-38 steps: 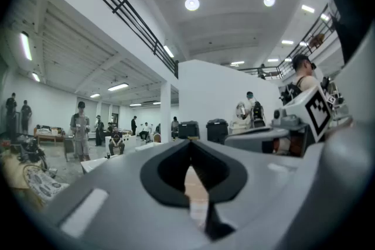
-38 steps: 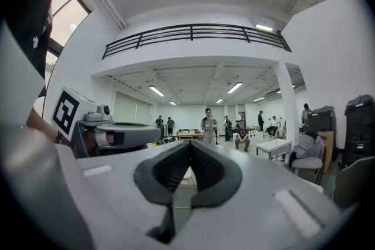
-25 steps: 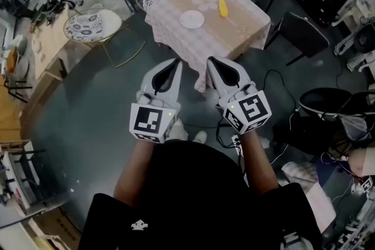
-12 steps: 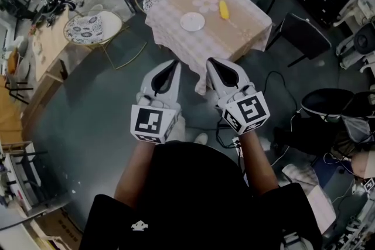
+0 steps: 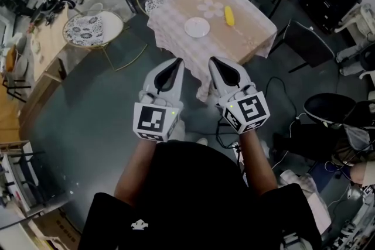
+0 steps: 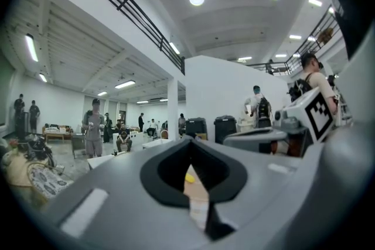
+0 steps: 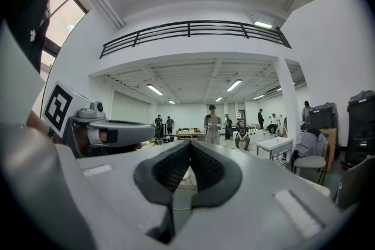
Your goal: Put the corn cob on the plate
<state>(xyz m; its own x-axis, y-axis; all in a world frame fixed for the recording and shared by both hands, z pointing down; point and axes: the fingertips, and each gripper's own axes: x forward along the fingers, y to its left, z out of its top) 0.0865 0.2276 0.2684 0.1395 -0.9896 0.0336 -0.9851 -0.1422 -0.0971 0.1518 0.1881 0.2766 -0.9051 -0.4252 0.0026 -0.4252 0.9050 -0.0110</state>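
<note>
Corn cob [image 5: 229, 16] lying on bench [image 5: 234, 44] near plate [image 5: 197, 27], untouched. Left hand-held gripper [image 5: 175, 62] and right hand-held gripper [image 5: 214, 61] hovering well apart from bench, jaws together, empty. Entire pick-and-place remaining.

On the table [image 5: 234, 44], the corn cob [image 5: 229, 17] lies right of the plate [image 5: 197, 27], apart.

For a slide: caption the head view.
Left gripper and right gripper, both shut, facing the table with plate and corn cob.

Table [image 5: 249, 38] w/ pale cloth [image 5: 176, 39], white plate [image 5: 197, 27], corn cob [image 5: 229, 17] nearby
</note>
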